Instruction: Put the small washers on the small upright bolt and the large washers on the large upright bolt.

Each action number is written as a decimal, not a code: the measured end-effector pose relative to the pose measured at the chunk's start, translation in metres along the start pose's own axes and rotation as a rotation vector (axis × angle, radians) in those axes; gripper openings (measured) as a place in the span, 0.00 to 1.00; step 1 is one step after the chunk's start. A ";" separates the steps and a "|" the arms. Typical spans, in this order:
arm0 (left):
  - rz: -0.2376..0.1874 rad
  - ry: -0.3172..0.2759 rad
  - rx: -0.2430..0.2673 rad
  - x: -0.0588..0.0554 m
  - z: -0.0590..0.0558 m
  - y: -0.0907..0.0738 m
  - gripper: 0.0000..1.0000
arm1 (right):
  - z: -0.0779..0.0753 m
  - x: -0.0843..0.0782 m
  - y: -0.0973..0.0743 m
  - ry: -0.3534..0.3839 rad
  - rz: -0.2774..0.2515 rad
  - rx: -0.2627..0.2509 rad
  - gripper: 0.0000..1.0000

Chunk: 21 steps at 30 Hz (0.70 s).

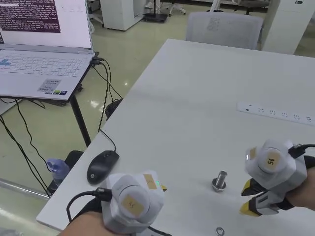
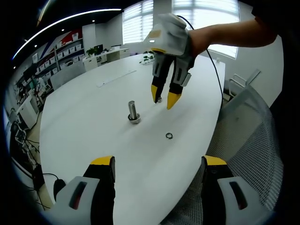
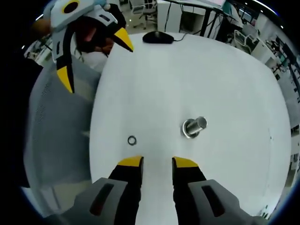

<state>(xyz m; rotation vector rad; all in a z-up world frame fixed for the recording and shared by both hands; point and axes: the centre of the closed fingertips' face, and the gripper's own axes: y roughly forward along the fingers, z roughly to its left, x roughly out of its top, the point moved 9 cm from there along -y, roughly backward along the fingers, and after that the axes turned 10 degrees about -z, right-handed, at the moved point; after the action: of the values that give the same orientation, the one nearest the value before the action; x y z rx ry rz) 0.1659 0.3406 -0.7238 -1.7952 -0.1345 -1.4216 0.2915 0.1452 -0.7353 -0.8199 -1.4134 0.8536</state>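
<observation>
Right gripper view showed my right gripper (image 3: 157, 162) hovering, jaws a narrow gap apart and empty, one loose washer (image 3: 131, 140) on the table (image 3: 225, 70) just beside them and the upright bolt (image 3: 194, 126) near, a ring at its foot perhaps a washer already on. My left gripper (image 2: 157, 164) hung spread wide, empty, so most of the work looked left to me; the mouse (image 1: 102, 166) and power strip (image 1: 275, 113) lay well apart, nothing blocking.

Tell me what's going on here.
A person holds a gripper in each hand over a white table. Both are empty, with jaws open. The right gripper hovers close to an upright bolt, and the left gripper hangs near the table's edge. One loose washer lies on the table near the bolt, not yet picked up.
</observation>
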 end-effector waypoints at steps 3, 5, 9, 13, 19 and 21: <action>-0.004 -0.001 -0.002 0.000 0.000 0.000 0.75 | 0.006 0.002 0.002 0.004 -0.008 0.006 0.26; -0.004 0.000 -0.004 0.000 -0.001 0.000 0.75 | 0.010 0.002 0.004 0.001 -0.010 0.007 0.26; -0.009 -0.001 -0.003 0.001 0.000 0.000 0.74 | 0.015 0.002 0.009 -0.006 -0.024 0.004 0.25; -0.009 0.004 -0.007 0.001 0.001 -0.001 0.74 | 0.020 0.001 0.015 -0.011 -0.032 0.013 0.25; -0.012 0.005 -0.006 0.000 0.003 -0.003 0.74 | 0.029 -0.001 0.030 -0.026 -0.024 0.029 0.25; -0.011 0.004 -0.006 -0.001 0.003 -0.003 0.74 | 0.034 -0.001 0.035 -0.035 -0.021 0.035 0.25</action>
<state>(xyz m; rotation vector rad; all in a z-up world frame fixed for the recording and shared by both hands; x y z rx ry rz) 0.1661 0.3446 -0.7228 -1.7982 -0.1381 -1.4347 0.2573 0.1602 -0.7665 -0.7655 -1.4318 0.8775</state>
